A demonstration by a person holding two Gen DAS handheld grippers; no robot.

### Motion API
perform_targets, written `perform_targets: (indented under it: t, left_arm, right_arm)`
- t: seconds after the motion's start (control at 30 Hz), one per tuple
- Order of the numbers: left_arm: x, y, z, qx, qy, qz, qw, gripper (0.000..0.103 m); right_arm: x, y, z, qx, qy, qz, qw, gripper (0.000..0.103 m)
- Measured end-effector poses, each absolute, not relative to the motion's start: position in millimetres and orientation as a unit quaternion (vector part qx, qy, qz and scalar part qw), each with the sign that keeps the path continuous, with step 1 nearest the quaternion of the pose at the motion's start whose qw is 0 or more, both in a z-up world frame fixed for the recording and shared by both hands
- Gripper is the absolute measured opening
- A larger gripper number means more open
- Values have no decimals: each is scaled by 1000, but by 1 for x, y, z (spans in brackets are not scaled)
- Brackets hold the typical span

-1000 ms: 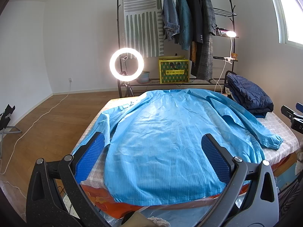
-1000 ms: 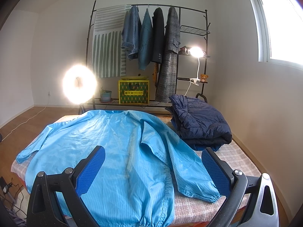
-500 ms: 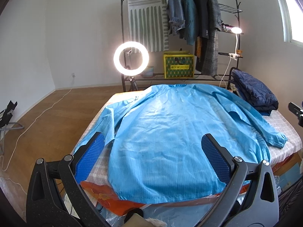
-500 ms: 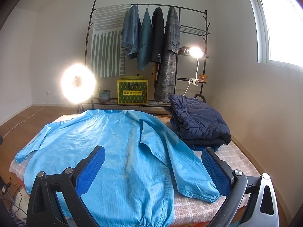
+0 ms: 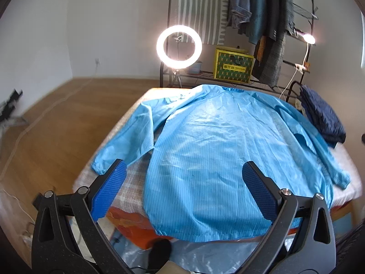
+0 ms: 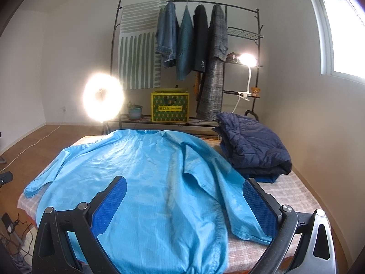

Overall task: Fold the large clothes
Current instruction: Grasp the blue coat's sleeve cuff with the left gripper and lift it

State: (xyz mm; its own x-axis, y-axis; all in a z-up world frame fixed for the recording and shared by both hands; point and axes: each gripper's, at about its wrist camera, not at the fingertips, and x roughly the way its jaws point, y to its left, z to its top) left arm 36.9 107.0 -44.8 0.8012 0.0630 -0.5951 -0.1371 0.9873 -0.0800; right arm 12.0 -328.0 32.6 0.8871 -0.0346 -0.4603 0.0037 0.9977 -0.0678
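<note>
Fingers spread on both grippers above blue coat (image 5: pixel 219 150); only right view shows window (image 6: pixel 342 29).

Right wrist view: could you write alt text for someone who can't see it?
A light blue jacket lies spread flat, sleeves out, on a checked bed, seen between the open blue-padded fingers of the right gripper. A folded navy jacket sits at the bed's far right; a clothes rack stands behind.
</note>
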Motion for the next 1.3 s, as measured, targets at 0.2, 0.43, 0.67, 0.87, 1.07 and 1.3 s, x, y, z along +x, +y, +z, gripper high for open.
perform_targets:
  t: [0.2,0.43,0.67,0.87,1.07,1.3]
  left_arm:
    - [54,143,-50,-41,318,92,943,94]
    - [84,199,-72,-58,348,143,925,94]
    - [108,279,-104,-131,385,175,897,86]
    - [132,336,-151,-225,432,180,855,84]
    - [149,361,-194,-309,471,179,806,81]
    - [160,385,-223,-351,487,204,773,79]
  right_arm:
    - [27,-303,30,-39,251,18,967,103]
    - [49,-269,29,-57,252,42,965,103]
    - [72,-229,33,-50,207,123,969,103]
    - [85,-216,12,-43,236,184,953,103]
    - [83,-219,11,-31,238,202,950,103]
    - [84,-216,1,-53,257,207,943,103]
